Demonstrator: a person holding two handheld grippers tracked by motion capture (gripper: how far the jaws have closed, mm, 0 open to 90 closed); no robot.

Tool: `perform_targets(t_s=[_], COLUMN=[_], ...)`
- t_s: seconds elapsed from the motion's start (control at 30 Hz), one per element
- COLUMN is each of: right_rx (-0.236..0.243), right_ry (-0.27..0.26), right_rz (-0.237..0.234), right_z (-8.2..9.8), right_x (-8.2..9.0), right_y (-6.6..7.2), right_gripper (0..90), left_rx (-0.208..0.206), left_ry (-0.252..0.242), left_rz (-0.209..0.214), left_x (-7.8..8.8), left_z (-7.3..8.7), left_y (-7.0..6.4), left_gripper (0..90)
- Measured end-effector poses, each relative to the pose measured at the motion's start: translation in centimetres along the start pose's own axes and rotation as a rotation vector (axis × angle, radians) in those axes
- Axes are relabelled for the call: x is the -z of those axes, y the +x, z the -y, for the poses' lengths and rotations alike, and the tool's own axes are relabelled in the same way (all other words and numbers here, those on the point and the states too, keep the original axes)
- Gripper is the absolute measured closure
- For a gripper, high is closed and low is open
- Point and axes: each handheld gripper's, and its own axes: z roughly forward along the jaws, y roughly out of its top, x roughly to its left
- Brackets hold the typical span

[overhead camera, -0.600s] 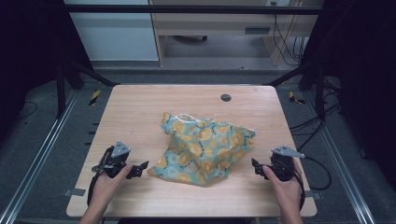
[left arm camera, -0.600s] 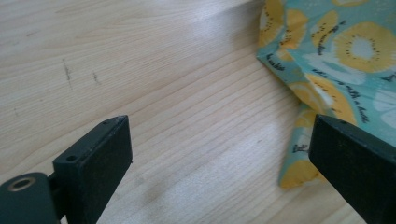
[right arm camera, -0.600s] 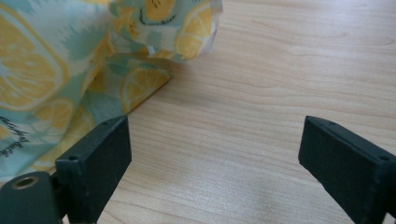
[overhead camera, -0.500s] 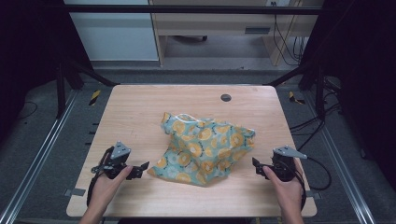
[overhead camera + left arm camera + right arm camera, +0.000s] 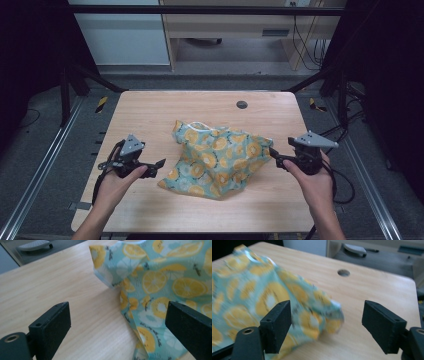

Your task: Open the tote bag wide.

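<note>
The lemon-print cloth (image 5: 218,157) is seen crumpled in the middle of the wooden table (image 5: 150,115), its long side running from 10 to 4 o'clock. It lies between both claws. The right gripper (image 5: 278,159) is nearer (almost at a cloth corner); the left gripper (image 5: 155,167) is just beside it. Both are held low, wide open, with nothing gripped.

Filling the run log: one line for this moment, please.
left gripper: open, beside cloth | right gripper: open, at cloth's edge | lemon-print cloth: crumpled mid-table, ungripped
</note>
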Motion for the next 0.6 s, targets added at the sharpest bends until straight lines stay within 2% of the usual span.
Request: perform_targets(t_s=[0.1,0.2,0.23,0.27,0.3,0.37,0.47,0.6], right_rx=[0.015,0.026,0.031,0.031,0.042,0.044,0.047,0.049], right_ry=[-0.004,0.007,0.014,0.014,0.021,0.026,0.035,0.037], right_rz=[-0.050,-0.103,-0.121,-0.121,-0.144,-0.158,-0.166,-0.170], right_z=[-1.9,-3.2,-3.6,-3.6,-4.1,-4.4,-4.4,-4.1], right_x=[-0.1,-0.9,-1.3,-1.3,-2.0,-2.7,-3.4,-3.6], right_y=[0.3,0.8,1.0,1.0,1.5,1.9,2.4,2.8], right_gripper=[28.9,30.6,30.6,30.6,30.3,29.6,28.3,27.3], left_rx=[-0.020,-0.013,0.001,0.001,0.011,0.020,0.012,0.018], left_ry=[0.005,0.007,0.010,0.010,0.014,0.021,0.035,0.059], left_rz=[-0.012,-0.010,-0.007,-0.007,-0.001,0.002,-0.001,0.017], left_x=[-0.4,-0.8,-1.2,-1.2,-1.7,-2.4,-3.4,-5.0], left_z=[-1.5,-2.3,-2.8,-2.8,-3.1,-3.5,-4.3,-5.7], left_y=[0.2,0.3,0.5,0.5,0.7,0.8,1.0,1.5], left_gripper=[5.8,5.8,5.9,6.0,6.0,6.2,6.7,6.8])
